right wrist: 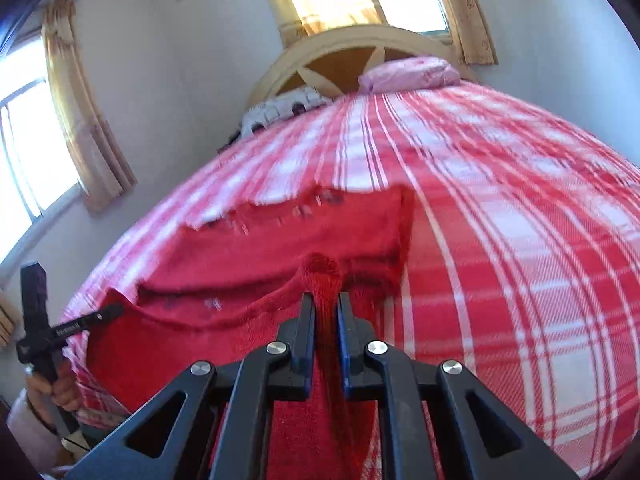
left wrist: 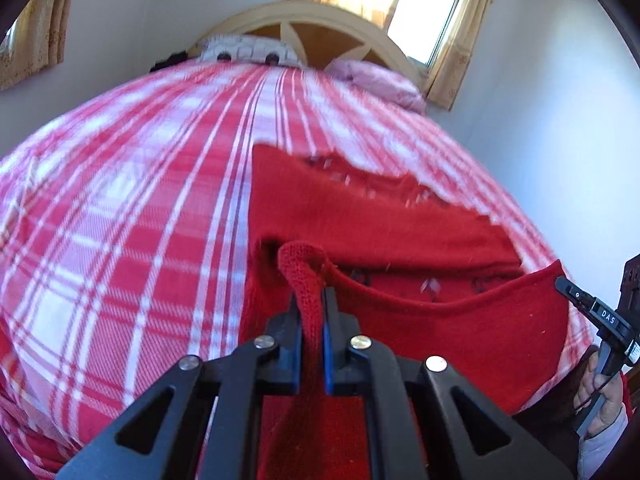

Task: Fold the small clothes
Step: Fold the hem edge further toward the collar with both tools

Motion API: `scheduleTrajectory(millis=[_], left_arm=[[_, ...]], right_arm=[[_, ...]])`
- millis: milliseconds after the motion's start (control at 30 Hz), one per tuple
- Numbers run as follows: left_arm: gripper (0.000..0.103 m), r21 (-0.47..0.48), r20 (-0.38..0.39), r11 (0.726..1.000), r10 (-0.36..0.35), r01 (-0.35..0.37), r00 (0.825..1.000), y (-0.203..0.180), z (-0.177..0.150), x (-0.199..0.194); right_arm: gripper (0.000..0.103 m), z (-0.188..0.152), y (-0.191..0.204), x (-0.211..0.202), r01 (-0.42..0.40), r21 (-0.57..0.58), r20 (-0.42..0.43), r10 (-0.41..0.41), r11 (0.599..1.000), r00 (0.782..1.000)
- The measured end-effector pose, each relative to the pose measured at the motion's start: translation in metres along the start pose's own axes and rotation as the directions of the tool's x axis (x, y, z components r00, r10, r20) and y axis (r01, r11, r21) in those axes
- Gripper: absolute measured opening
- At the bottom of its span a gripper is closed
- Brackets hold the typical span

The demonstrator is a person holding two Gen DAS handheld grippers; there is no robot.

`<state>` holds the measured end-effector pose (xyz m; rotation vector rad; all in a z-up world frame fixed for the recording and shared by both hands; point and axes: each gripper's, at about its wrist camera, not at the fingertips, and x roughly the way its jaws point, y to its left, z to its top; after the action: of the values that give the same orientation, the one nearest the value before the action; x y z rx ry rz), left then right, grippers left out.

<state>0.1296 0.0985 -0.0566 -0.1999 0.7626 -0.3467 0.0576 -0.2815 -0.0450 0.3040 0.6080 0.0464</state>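
Observation:
A small red knitted garment [left wrist: 400, 220] lies on the bed, its near edge raised off the cover and sagging between the two grippers. My left gripper [left wrist: 310, 300] is shut on the garment's near left corner, a fold of knit bulging above its black fingers. My right gripper [right wrist: 325, 304] is shut on the near right corner of the same red garment [right wrist: 300, 240]. The right gripper [left wrist: 576, 296] also shows at the right edge of the left wrist view, and the left gripper [right wrist: 114, 310] at the left edge of the right wrist view. The garment's far edge is ragged with holes.
The bed wears a red and white checked cover [left wrist: 140, 200]. At its far end stand a pale wooden headboard [left wrist: 320, 28], a pink pillow [right wrist: 412, 72] and a patterned pillow [left wrist: 248, 52]. Windows with yellow curtains [right wrist: 80, 100] line the walls. A hand [left wrist: 600, 392] grips the right tool.

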Motion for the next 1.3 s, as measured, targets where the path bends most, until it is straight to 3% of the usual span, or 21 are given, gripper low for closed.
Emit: scheduleTrajectory(millis=[200,667,867,1100,1300], left_arm=[[0.008,0.001,0.046,1.000,-0.002,0.002,0.999,-0.001,0.024,-0.003],[0.008,0.031,0.026,0.999,0.018,-0.019,0.999,0.000,0.026,0.014],[0.007,0.002,0.041,1.000,0.004,-0.004,0.999,0.000,0.037,0.013],[0.007,0.046,0.090,0.998,0.026,-0.030,0.996,-0.005,0.074,0.013],[0.007,0.034,0.120,0.999,0.033,-0.037,0.992,-0.002,0.118,0.034]], right_arm=[[0.009,0.031,0.004,-0.001,-0.013,-0.019,0.037,0.014,1.000,0.999],[0.006,0.028,-0.003,0.023,-0.007,-0.002,-0.011,0.007,1.000,1.000],[0.005,0.034,-0.002,0.019,-0.031,0.000,0.017,0.031,1.000,0.999],[0.005,0.074,0.004,0.017,-0.031,-0.056,0.062,0.035,0.998,0.997],[0.005,0.119,-0.004,0.042,-0.013,-0.075,0.073,0.019,0.997,0.997]])
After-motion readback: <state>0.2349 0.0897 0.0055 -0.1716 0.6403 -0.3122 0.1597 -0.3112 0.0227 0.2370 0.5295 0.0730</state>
